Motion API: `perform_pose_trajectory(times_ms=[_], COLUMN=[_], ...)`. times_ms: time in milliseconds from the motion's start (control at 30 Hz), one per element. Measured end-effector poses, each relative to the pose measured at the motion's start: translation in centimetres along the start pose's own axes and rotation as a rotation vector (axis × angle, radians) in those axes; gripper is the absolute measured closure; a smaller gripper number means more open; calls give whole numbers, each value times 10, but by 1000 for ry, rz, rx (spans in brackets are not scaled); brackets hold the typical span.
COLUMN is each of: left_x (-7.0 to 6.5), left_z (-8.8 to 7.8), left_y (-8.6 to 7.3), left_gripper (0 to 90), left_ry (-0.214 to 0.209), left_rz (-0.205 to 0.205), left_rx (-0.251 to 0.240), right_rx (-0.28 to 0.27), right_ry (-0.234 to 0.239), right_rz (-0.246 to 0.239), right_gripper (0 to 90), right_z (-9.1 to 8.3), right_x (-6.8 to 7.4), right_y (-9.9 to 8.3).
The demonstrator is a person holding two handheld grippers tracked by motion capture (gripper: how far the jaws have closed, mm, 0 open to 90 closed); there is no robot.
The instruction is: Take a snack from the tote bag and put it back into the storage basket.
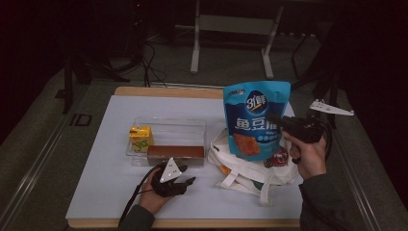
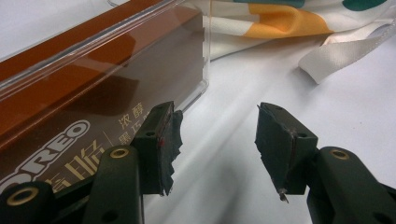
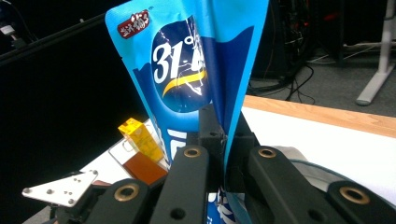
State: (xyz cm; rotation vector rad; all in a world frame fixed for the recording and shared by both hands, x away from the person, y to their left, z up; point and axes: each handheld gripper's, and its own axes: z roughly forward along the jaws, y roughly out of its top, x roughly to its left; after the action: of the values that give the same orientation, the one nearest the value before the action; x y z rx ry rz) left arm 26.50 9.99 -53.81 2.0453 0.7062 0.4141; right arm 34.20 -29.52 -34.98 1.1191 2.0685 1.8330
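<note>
A blue snack bag (image 1: 256, 118) stands upright over a white tote bag (image 1: 250, 168), and my right gripper (image 1: 278, 121) is shut on its right edge. In the right gripper view the blue snack bag (image 3: 187, 70) rises from between the closed jaws of the right gripper (image 3: 224, 140). My left gripper (image 1: 185, 183) rests near the table's front edge, open, with nothing between its fingers. In the left gripper view the left gripper (image 2: 217, 140) points past the corner of a clear plastic tray (image 2: 205, 60) that holds a brown Oreo box (image 2: 70, 126).
The clear tray (image 1: 168, 126) sits mid-table with a yellow juice carton (image 1: 140, 138) and the brown box (image 1: 175, 153) inside. The tote's strap (image 2: 341, 53) lies on the white table top (image 1: 110, 159). A wooden edge (image 1: 168, 91) runs along the back; metal stand legs (image 1: 195, 53) rise behind.
</note>
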Motion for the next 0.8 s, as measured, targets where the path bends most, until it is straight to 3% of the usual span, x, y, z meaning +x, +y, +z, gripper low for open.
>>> perform_pose_trajectory(times_ms=[567, 800], left_x=[0, 0], left_z=[0, 0], left_y=[0, 0], left_gripper=[479, 479], left_ry=[-1, -1], left_rz=[1, 2], left_rx=[1, 0], right_rx=[-1, 6], right_ry=[71, 95], right_rz=[3, 13], right_gripper=[888, 888], right_z=[18, 33], right_x=[19, 28], right_y=[2, 2])
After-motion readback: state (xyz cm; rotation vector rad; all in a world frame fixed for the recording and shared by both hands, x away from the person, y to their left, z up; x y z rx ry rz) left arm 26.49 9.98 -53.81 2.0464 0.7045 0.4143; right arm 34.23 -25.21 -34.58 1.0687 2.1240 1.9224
